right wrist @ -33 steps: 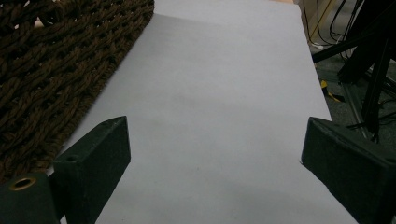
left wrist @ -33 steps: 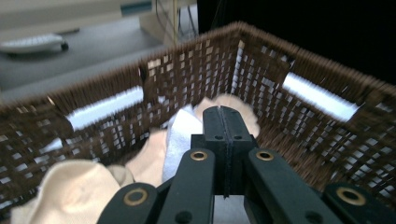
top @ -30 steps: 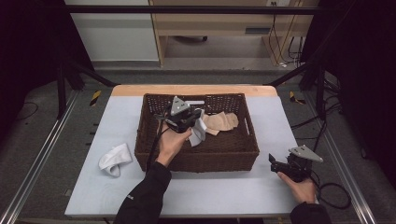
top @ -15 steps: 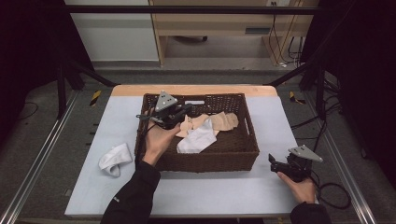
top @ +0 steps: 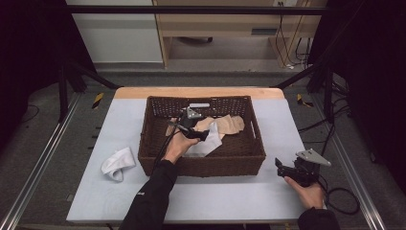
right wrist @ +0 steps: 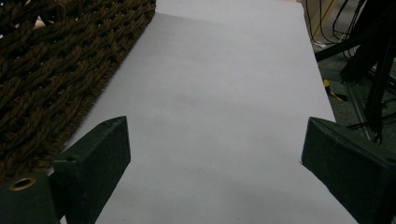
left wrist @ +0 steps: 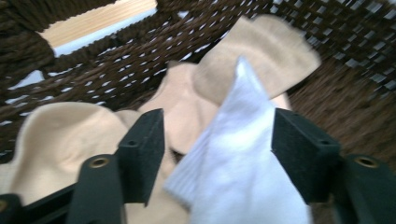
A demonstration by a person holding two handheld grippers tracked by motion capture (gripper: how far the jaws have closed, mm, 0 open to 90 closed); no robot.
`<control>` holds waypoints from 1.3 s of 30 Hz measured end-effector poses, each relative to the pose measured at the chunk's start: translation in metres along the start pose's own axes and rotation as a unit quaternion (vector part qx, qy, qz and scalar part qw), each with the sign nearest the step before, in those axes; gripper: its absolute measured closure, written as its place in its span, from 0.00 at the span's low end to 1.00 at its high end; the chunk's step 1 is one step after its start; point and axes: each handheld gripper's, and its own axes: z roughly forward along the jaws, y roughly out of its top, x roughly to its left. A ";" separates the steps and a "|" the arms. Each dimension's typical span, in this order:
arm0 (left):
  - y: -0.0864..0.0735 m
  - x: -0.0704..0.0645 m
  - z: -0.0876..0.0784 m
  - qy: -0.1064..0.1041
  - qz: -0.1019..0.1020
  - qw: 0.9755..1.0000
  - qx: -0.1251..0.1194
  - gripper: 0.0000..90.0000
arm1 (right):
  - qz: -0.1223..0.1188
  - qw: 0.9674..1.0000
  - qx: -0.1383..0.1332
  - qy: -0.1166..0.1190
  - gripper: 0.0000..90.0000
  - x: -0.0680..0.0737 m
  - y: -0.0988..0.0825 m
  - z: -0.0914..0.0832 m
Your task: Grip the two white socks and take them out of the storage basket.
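A white sock (left wrist: 243,158) lies in the brown wicker basket (top: 201,165) on top of beige socks (left wrist: 261,51). My left gripper (left wrist: 217,135) is low inside the basket, and its jaws have just been opening. They now stand wide on either side of the white sock without pressing on it. From above, the left gripper (top: 202,135) sits mid-basket over the white sock (top: 207,145), with the beige socks (top: 232,124) behind it. My right gripper (top: 280,165) rests open on the table right of the basket, with bare table between its jaws (right wrist: 215,140).
A second white sock (top: 118,163) lies on the grey table (top: 230,201) left of the basket. The basket's woven wall (right wrist: 56,70) is close on the right gripper's left. Cables (top: 342,201) trail off the table's right edge.
One second ago my left gripper held the white sock above the basket. The sock now lies in the basket, and the gripper has sunk over it with open jaws. The right gripper has stayed put.
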 end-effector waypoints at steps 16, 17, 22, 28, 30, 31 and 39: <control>-0.007 -0.008 0.020 0.000 0.056 0.992 0.115 0.40 | 0.000 1.000 0.001 0.000 0.09 0.000 0.000 0.000; -0.007 -0.008 0.019 -0.006 0.051 0.992 0.116 0.44 | 0.000 1.000 0.001 0.000 0.09 0.000 0.000 0.000; -0.006 -0.008 0.015 -0.028 0.046 0.991 0.124 0.78 | 0.000 1.000 0.002 -0.001 0.09 0.000 0.000 0.000; -0.001 -0.010 0.003 -0.037 0.027 0.994 0.099 0.84 | 0.000 1.000 0.002 -0.002 0.09 0.000 0.000 0.000; 0.001 -0.010 -0.003 -0.037 0.021 0.996 0.073 0.85 | 0.000 1.000 0.002 -0.002 0.09 0.000 0.000 0.000; 0.002 -0.010 -0.006 -0.036 0.020 0.998 0.057 0.85 | -0.001 1.000 0.002 -0.003 0.09 0.000 0.000 0.000; 0.009 -0.011 -0.036 -0.049 0.013 0.997 -0.065 0.84 | -0.005 1.000 0.005 -0.004 0.09 0.001 0.000 0.001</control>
